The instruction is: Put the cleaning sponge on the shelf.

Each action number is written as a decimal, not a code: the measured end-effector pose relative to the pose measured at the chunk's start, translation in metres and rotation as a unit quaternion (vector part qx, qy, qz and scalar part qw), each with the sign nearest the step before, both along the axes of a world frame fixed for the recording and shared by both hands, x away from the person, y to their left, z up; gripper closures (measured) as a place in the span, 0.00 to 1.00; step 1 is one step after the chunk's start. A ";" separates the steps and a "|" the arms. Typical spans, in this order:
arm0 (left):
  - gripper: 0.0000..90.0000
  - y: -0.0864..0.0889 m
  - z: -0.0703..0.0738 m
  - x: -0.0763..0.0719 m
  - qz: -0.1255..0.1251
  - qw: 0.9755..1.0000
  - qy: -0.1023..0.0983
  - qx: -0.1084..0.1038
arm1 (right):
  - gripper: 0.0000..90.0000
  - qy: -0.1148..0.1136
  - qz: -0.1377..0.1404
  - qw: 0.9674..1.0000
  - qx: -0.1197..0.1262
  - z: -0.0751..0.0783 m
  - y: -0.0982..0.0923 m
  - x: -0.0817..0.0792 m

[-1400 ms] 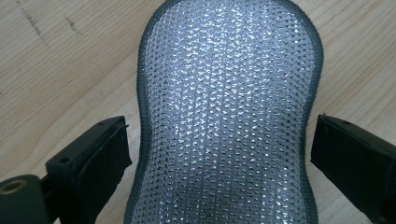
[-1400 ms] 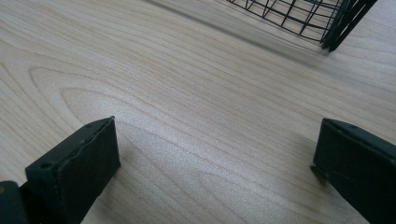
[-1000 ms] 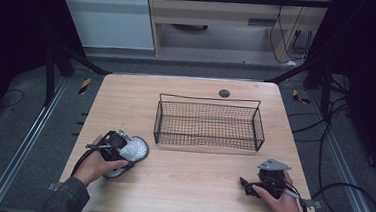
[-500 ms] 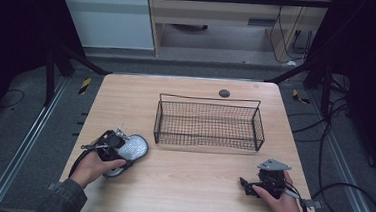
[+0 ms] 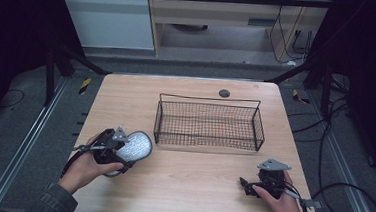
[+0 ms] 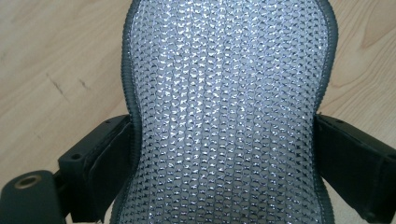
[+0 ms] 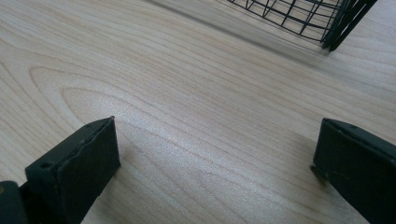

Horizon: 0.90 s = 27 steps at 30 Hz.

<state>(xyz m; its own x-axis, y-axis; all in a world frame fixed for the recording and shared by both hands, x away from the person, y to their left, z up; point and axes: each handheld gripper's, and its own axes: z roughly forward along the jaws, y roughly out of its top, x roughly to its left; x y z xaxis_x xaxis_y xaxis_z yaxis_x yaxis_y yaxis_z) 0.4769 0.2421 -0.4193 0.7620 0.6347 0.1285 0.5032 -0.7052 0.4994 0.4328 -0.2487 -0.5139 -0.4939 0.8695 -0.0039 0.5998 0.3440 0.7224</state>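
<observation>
A silver mesh insole [image 5: 137, 145] with a dark rim is gripped across its narrow waist by my left gripper [image 5: 121, 154], low over the table's front left. In the left gripper view the insole [image 6: 229, 93] runs up between the two black jaws, and both pads [image 6: 109, 163] press on its edges. My right gripper [image 5: 244, 184] rests at the front right, held by a hand, and points left. Its jaws stand wide apart over bare wood in the right gripper view, with nothing in the right gripper [image 7: 215, 158].
A black wire basket [image 5: 209, 98] stands empty at the table's middle back, and its corner [image 7: 303, 16] shows ahead of the right gripper. A small dark round disc [image 5: 224, 93] lies behind it. Bare wooden tabletop [image 5: 191, 176] lies between the two hands.
The left forearm has slid slightly left and back. The insole and left gripper stay nearly in the same spot. The right gripper has not moved.
</observation>
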 end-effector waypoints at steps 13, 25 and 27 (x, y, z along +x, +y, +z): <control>0.08 -0.030 0.048 0.017 -0.045 0.998 -0.044 0.016 | 0.00 0.000 0.001 1.000 0.000 0.000 0.000 0.000; 0.08 -0.060 0.079 0.039 -0.083 0.993 -0.079 0.041 | 0.00 0.001 0.002 1.000 0.000 0.000 0.000 0.000; 0.09 -0.066 0.083 0.044 -0.087 0.992 -0.084 0.043 | 0.00 0.000 0.003 1.000 -0.002 0.000 0.000 0.001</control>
<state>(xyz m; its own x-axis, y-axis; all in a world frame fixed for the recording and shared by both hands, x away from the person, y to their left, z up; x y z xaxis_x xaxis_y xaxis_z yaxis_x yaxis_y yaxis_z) 0.5211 0.1757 -0.3367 0.8220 0.4769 0.3112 0.2846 -0.8174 0.5009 0.4334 -0.2490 -0.5138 -0.4987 0.8667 -0.0075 0.5984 0.3506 0.7204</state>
